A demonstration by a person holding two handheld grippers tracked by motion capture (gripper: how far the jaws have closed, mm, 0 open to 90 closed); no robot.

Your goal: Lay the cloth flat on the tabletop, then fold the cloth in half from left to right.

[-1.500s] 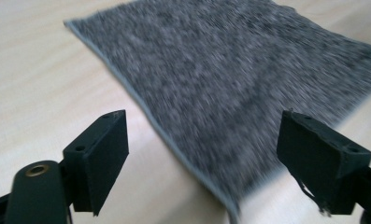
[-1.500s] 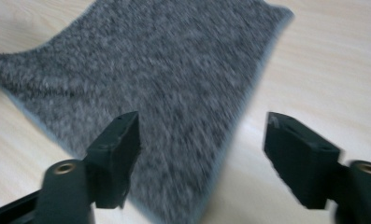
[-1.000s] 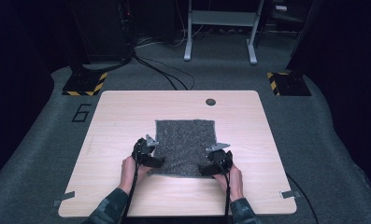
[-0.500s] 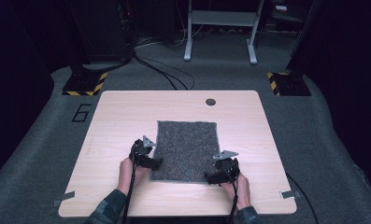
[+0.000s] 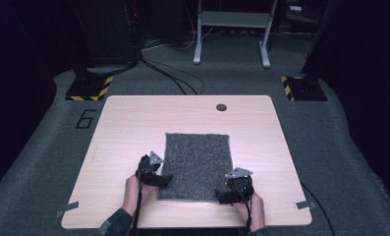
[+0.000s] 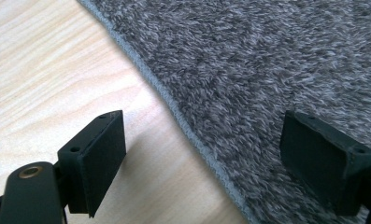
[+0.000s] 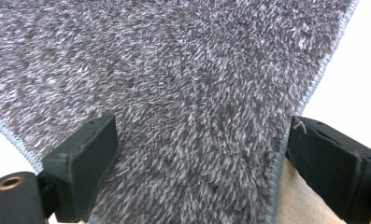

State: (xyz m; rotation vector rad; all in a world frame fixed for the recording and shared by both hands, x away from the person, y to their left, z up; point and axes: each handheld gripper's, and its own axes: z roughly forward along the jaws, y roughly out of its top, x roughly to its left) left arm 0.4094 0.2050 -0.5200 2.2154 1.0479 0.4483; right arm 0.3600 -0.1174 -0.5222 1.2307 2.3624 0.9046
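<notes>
where table [image 5: 133,123] bare: one mat [image 5: 197,162], two grippers

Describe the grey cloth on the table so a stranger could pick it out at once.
On the light wooden table, look at the near middle, between the left gripper and the right gripper. There lies the cloth, flat and rectangular. Its fuzzy dark grey pile and pale stitched hem set it apart from the small dark round disc near the far edge.

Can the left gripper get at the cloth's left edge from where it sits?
Probably yes. The left gripper has its jaws wide open, straddling the cloth edge, with nothing lying between them and bare table beside it.
</notes>
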